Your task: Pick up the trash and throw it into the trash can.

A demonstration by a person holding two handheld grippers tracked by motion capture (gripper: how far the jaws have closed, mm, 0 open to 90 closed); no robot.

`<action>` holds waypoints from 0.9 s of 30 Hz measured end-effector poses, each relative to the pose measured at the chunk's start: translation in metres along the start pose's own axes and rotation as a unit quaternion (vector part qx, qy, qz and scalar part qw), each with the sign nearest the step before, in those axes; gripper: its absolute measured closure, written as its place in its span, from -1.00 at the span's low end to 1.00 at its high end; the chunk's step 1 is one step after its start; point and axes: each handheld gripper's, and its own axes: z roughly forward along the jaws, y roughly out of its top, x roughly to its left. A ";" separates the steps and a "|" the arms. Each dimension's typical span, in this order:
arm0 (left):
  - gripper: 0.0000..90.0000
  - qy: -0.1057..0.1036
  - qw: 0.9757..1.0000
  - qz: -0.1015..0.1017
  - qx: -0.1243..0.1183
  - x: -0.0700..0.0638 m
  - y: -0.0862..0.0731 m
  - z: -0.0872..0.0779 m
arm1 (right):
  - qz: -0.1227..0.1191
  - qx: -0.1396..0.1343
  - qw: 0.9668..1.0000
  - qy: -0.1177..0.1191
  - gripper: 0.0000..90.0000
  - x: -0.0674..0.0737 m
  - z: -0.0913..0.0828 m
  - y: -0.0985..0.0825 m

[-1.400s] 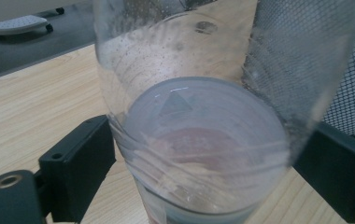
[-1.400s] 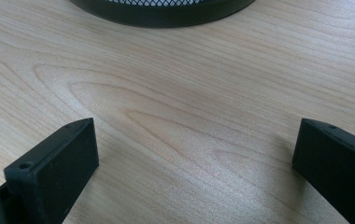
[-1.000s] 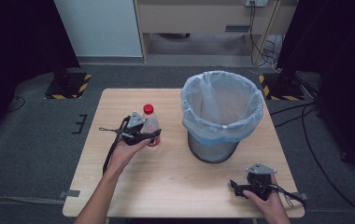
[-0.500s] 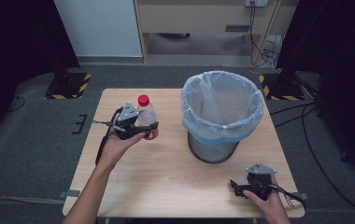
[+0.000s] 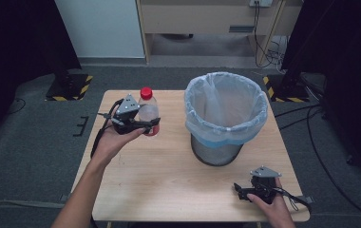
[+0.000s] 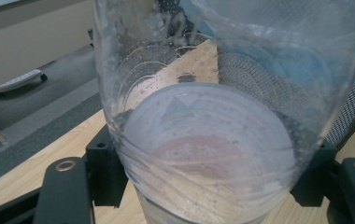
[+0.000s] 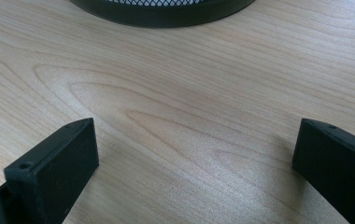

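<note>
1. Grey carpet surrounds a light wooden table [image 5: 169, 190] in the high view; pale cabinets stand at 12 o'clock, and yellow-and-black striped stand bases sit at 10 and 2 o'clock.
2. High view, bin: a black mesh waste bin [image 5: 226, 118] lined with a pale blue bag stands on the table, toward 1 o'clock from its middle.
3. High view, left: the left gripper [image 5: 143, 124] is clamped on a clear bottle [image 5: 148, 113] with a red cap, upright, near the table's 10 o'clock corner and apart from the bin. No label text is readable.
4. High view, right: the right gripper [image 5: 243, 189] sits low at the table's 5 o'clock corner, held by a hand [image 5: 273, 209].
5. Left gripper view: the bottle [image 6: 222, 116] sits between both black jaws, each pressed to its side. Droplets cling inside; a reddish patch shows through its lower part. No writing can be read. The mesh bin [image 6: 348, 112] appears at 3 o'clock.
6. Right gripper view: the jaws stand wide apart over bare wood grain [image 7: 175, 93], nothing between them. The bin's black base rim [image 7: 166, 11] lies at 12 o'clock.
</note>
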 end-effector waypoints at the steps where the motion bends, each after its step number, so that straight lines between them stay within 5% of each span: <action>1: -0.37 0.002 1.000 0.005 0.006 -0.001 0.005 -0.002 | 0.000 0.000 1.000 0.000 -0.99 0.000 0.000 0.000; 27: -0.38 -0.012 1.000 0.026 -0.005 0.002 0.043 -0.006 | 0.006 -0.001 1.000 -0.006 -0.99 -0.004 0.003 0.003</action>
